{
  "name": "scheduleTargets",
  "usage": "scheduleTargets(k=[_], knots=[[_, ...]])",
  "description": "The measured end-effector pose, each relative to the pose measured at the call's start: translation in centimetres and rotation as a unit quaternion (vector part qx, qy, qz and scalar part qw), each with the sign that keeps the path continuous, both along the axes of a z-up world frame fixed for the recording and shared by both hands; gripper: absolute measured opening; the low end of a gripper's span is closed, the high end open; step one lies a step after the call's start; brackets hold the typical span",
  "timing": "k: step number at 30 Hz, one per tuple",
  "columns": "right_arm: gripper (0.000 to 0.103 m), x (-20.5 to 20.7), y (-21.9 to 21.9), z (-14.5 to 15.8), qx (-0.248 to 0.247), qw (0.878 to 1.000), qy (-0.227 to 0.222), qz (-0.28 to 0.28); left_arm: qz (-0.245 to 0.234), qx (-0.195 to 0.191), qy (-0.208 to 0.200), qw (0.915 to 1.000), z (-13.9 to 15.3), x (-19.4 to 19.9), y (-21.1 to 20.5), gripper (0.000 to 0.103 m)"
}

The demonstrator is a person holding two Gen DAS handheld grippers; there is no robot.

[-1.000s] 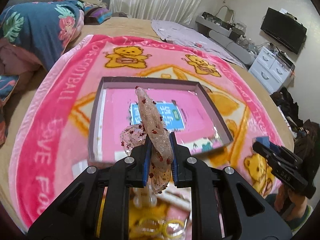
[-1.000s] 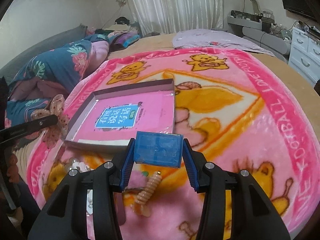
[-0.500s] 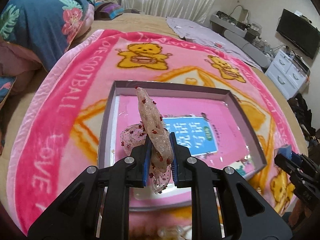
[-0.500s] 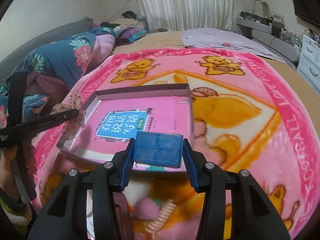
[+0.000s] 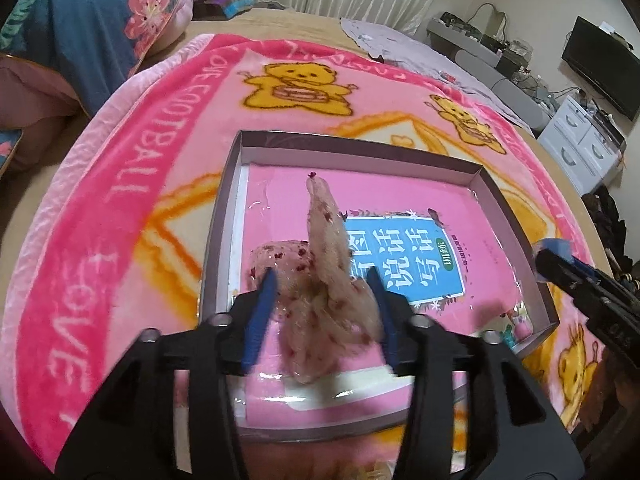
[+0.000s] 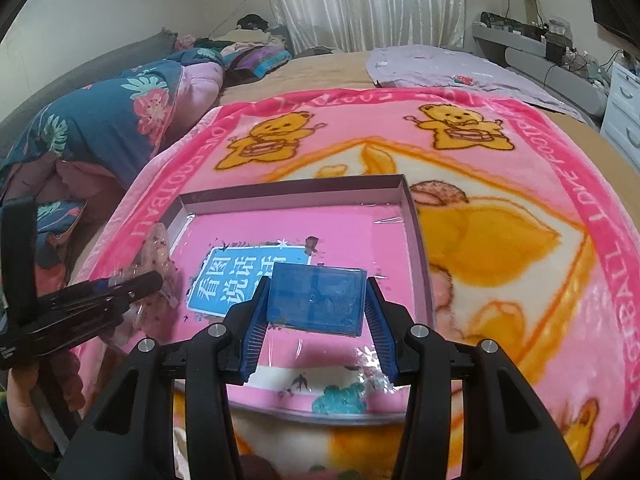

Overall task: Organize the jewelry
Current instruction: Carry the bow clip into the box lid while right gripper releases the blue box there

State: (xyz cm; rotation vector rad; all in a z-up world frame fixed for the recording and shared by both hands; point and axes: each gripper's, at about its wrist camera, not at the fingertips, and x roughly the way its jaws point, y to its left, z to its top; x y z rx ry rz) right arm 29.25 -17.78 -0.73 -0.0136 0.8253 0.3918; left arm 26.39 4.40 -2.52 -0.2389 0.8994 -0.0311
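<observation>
tray (image 5: 224, 216) lies on blanket (image 5: 120, 184), book (image 5: 400, 256) inside.

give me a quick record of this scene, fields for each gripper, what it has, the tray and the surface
left gripper: jaws just opened, pads off the sheer bow that sits between them
right gripper: shut on blue box
tray: shallow, open, pink liner with blue label, under both grippers
surface: pink bear blanket on a bed
stage: bow being released over the tray, box not yet set down
</observation>
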Motion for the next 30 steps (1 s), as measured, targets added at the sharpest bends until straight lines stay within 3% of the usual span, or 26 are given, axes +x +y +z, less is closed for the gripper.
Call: scheduleTargets(k=[9, 15, 22, 28, 30], knots=[[0.045, 0.0, -0.4, -2.2, -0.024, 0.999, 0.024, 0.002, 0.0, -0.008, -0.011, 0.9999, 1.6, -0.7, 0.3, 0.077], [0.046, -0.2, -0.1, -2.6, -0.023, 0.999, 0.031, 0.011, 0.006, -0.002, -0.021, 0.9998, 3.1, -1.5, 0.5, 0.089], [0.064, -1.0, -0.2, -2.1, -0.018, 0.999, 0.025, 0.011, 0.008, -0.001, -0.037, 0.9993, 4.9, -2.7, 0.8, 0.093], [0.089, -3.0, -1.3, 0.7, 0.0, 1.0, -0.018, 0.005, 0.02, 0.002, -0.054, 0.9983, 6.9, -4.3, 1.5, 0.093], [0.092, -3.8, -1.7, 1.6, -0.001, 0.999, -0.033, 0.005, 0.022, 0.005, -0.064, 0.9977, 7.8, -5.0, 1.6, 0.093]])
